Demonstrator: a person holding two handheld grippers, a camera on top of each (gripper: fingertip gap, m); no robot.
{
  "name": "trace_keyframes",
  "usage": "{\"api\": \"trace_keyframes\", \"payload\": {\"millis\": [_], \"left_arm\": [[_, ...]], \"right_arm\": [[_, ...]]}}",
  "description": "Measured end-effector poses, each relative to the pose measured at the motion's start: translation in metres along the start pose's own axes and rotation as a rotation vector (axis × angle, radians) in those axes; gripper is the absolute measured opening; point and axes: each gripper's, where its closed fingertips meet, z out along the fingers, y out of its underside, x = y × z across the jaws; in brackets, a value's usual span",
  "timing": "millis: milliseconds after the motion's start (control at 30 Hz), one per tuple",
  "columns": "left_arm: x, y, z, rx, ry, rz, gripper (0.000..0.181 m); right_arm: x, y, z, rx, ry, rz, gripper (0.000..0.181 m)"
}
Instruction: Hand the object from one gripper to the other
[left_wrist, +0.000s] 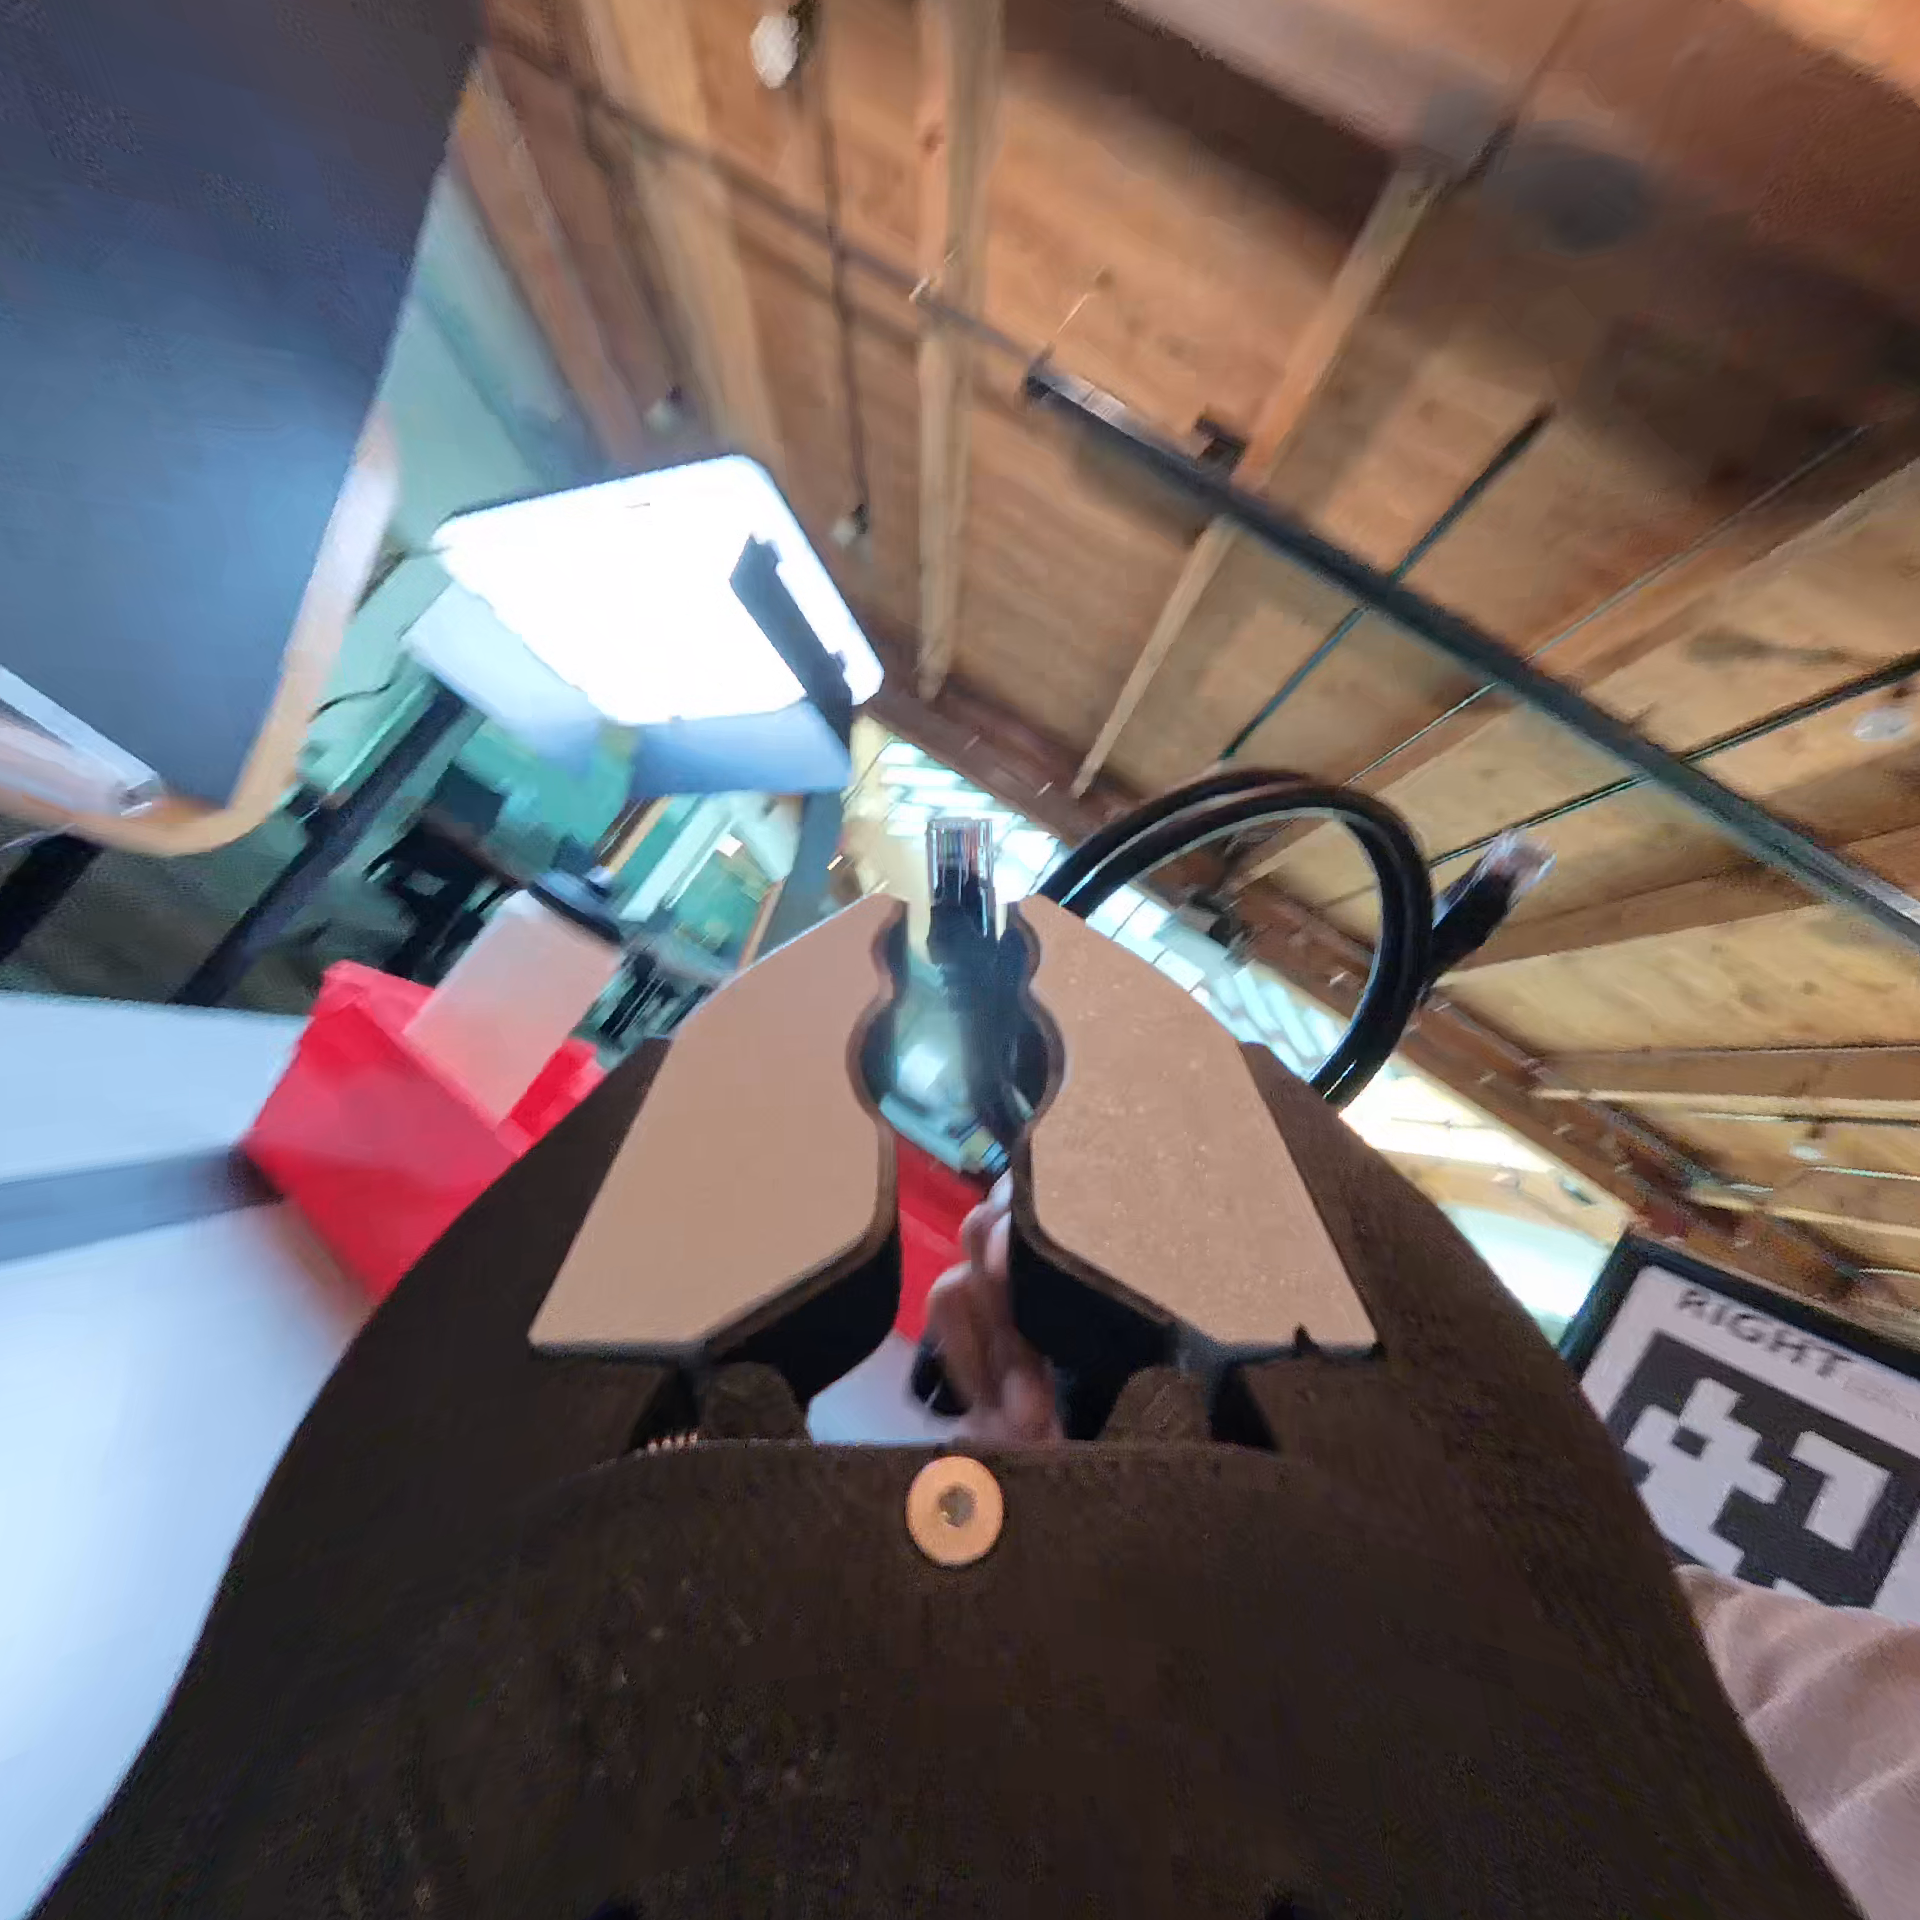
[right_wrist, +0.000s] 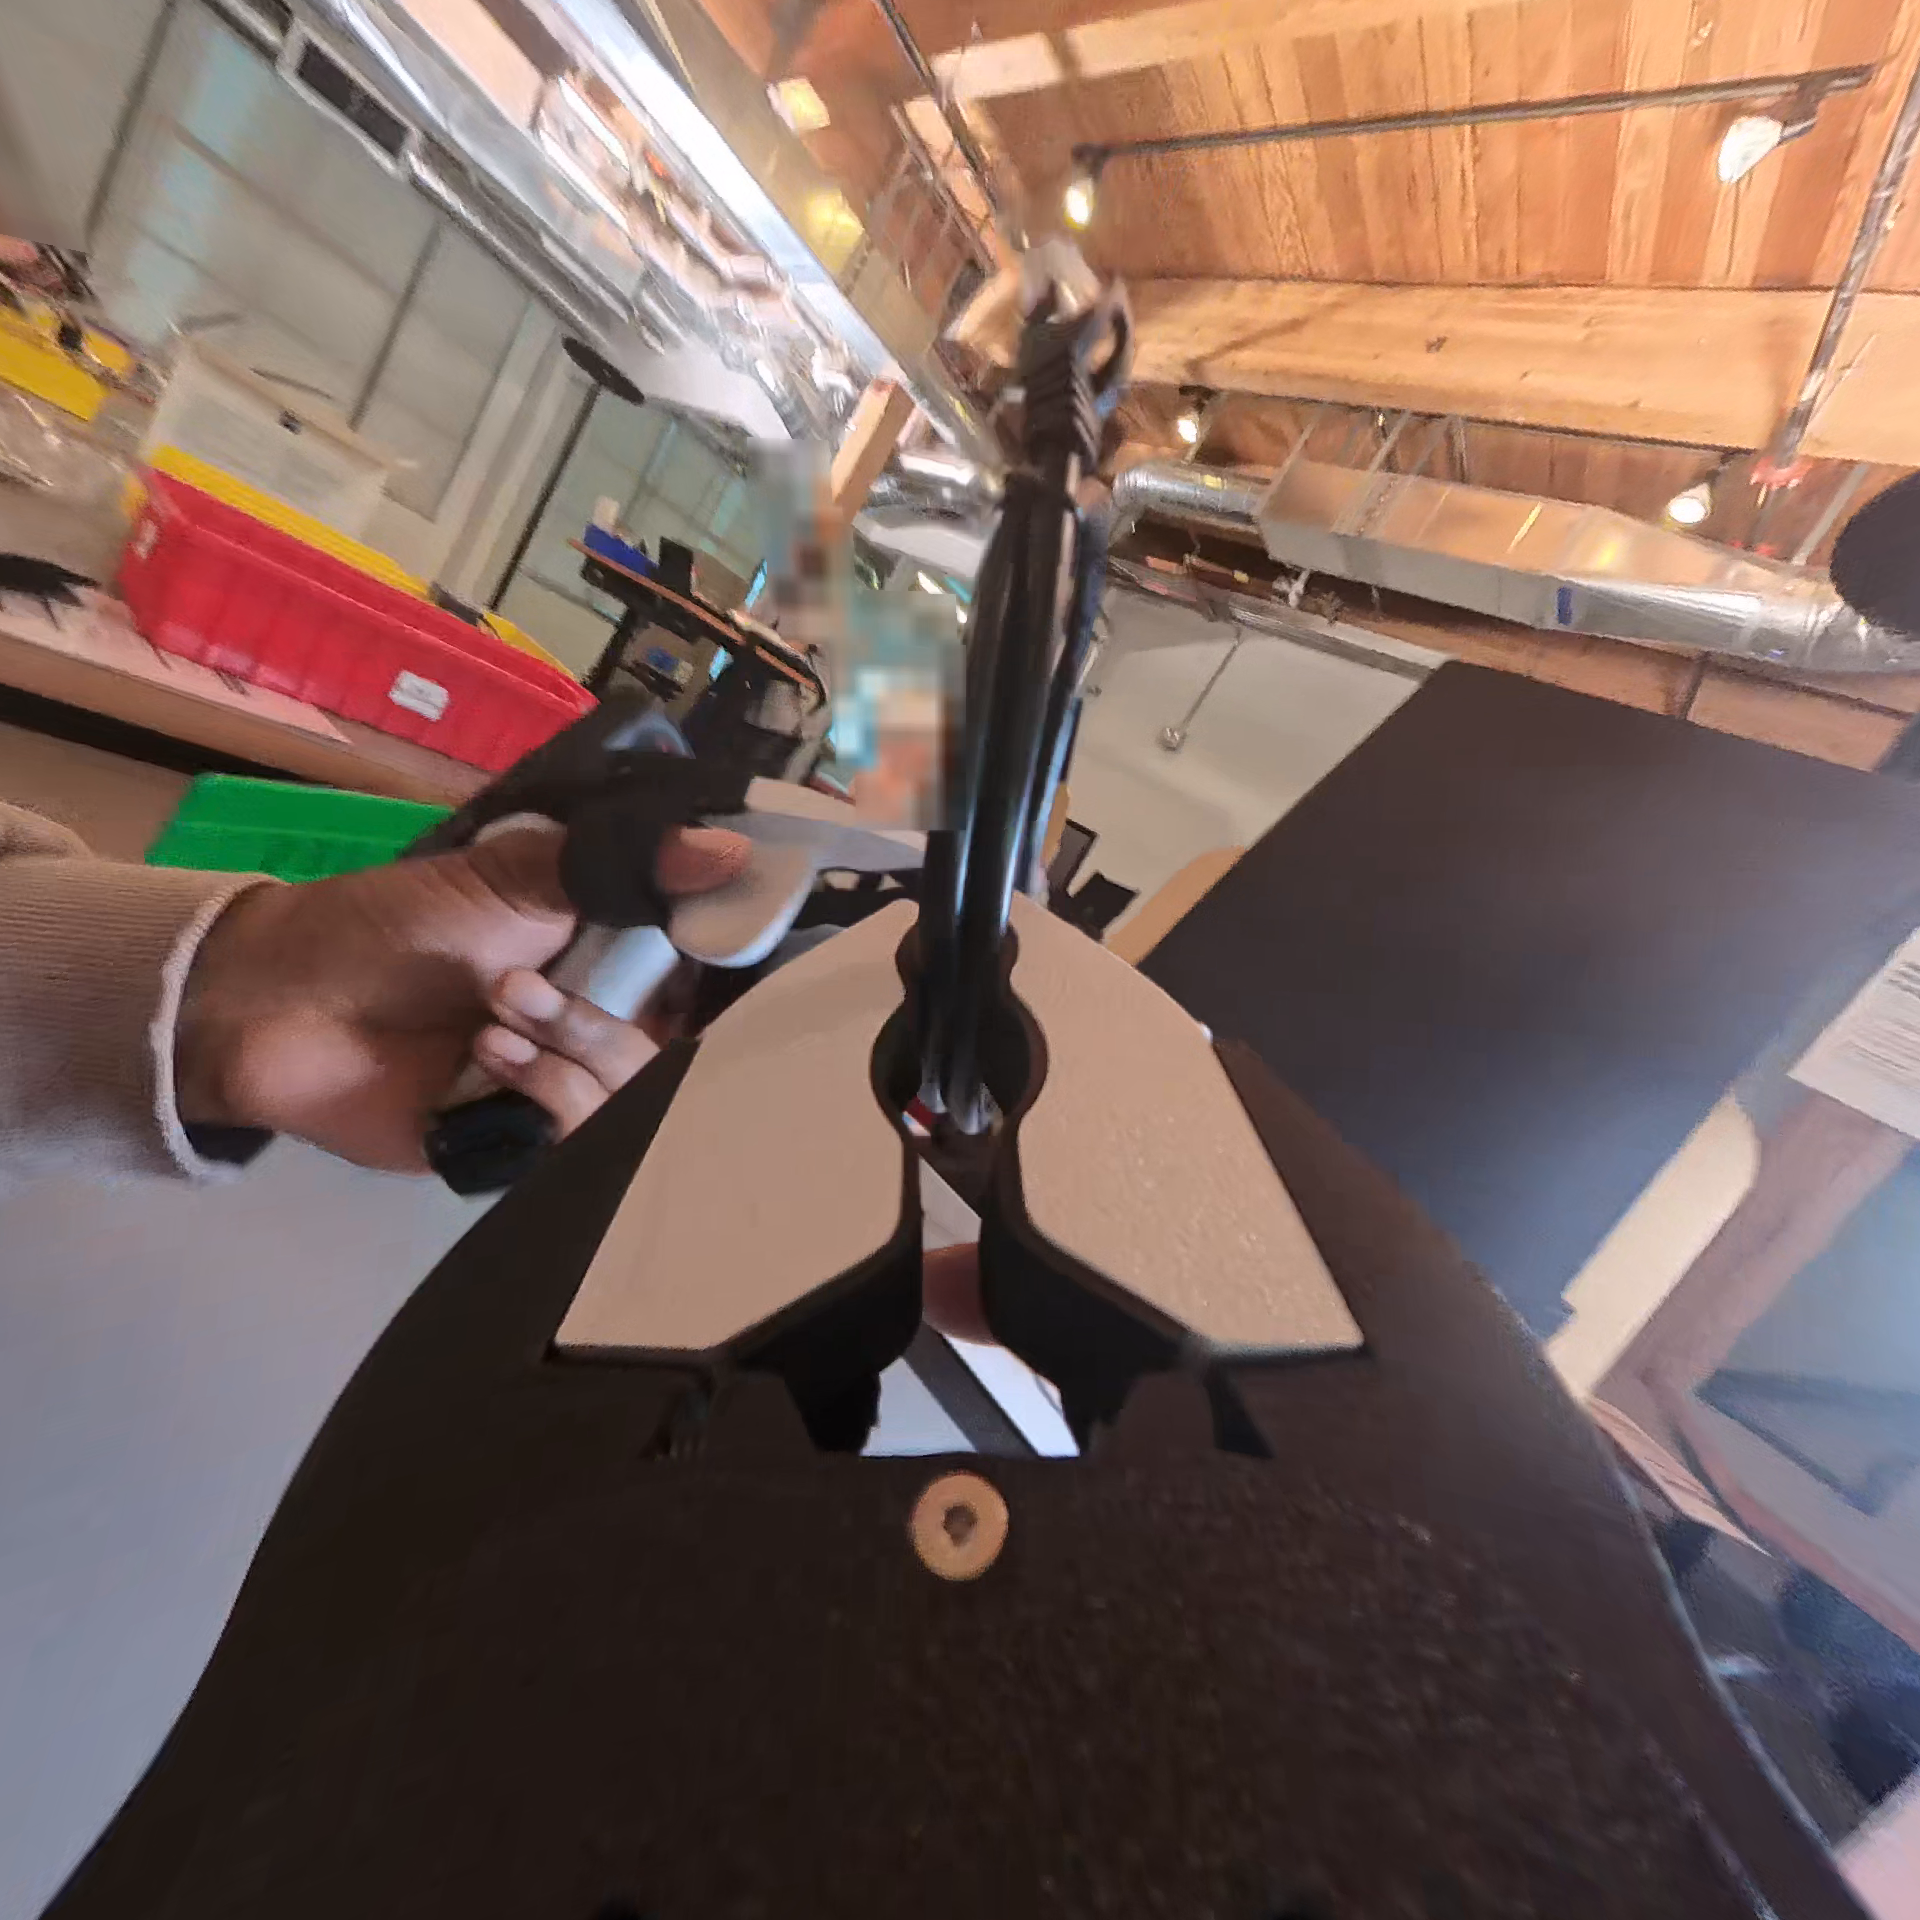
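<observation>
Item: black network cable (left_wrist: 961, 977), bundled. I see left tongs (left_wrist: 958, 935) and right tongs (right_wrist: 961, 966) both clamped on it. Long axis runs forward along the fingers, clear plug (left_wrist: 958, 847) pointing toward the wooden ceiling (left_wrist: 1351, 312).

Workshop or lab space, industrial fit-out. Bare timber ceiling (right_wrist: 1455, 208) with exposed joists and track spotlights (right_wrist: 1756, 140). Silver ventilation ducts (right_wrist: 1507, 551) run uncovered below the beams. Long worktop (right_wrist: 208, 707) carries stacked plastic storage bins: red (right_wrist: 312, 623), yellow (right_wrist: 62, 364), green (right_wrist: 281, 826). Further back, a standing desk (right_wrist: 707, 623) with loose gear on it. Bright panel light (left_wrist: 644, 603) on a stand. Glazed partition walls (right_wrist: 312, 270) behind.
</observation>
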Motion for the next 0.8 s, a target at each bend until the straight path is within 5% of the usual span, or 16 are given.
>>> {"api": "trace_keyframes", "payload": {"millis": [167,367,633,700,800], "left_arm": [[-0.013,-0.017,-0.011,-0.137,-0.098,0.175,0.036],[-0.014,0.01,-0.016,-0.599,-0.325,0.999,0.039],[-0.075,0.054,-0.04,-1.098,-0.551,1.714,0.044],[-0.09,0.067,-0.047,-1.179,-0.541,1.763,0.045],[-0.097,0.073,-0.049,-1.163,-0.493,1.847,0.016]], "right_arm": [[0.04,0.045,-0.007,-0.294,0.034,-0.206,0.006],[0.043,0.117,-0.021,-0.645,-0.068,-0.466,0.006],[0.001,0.154,-0.024,-0.775,-0.232,-0.578,0.007],[-0.009,0.155,-0.023,-0.776,-0.267,-0.581,0.006],[-0.02,0.15,-0.023,-0.766,-0.315,-0.588,0.007]]}}
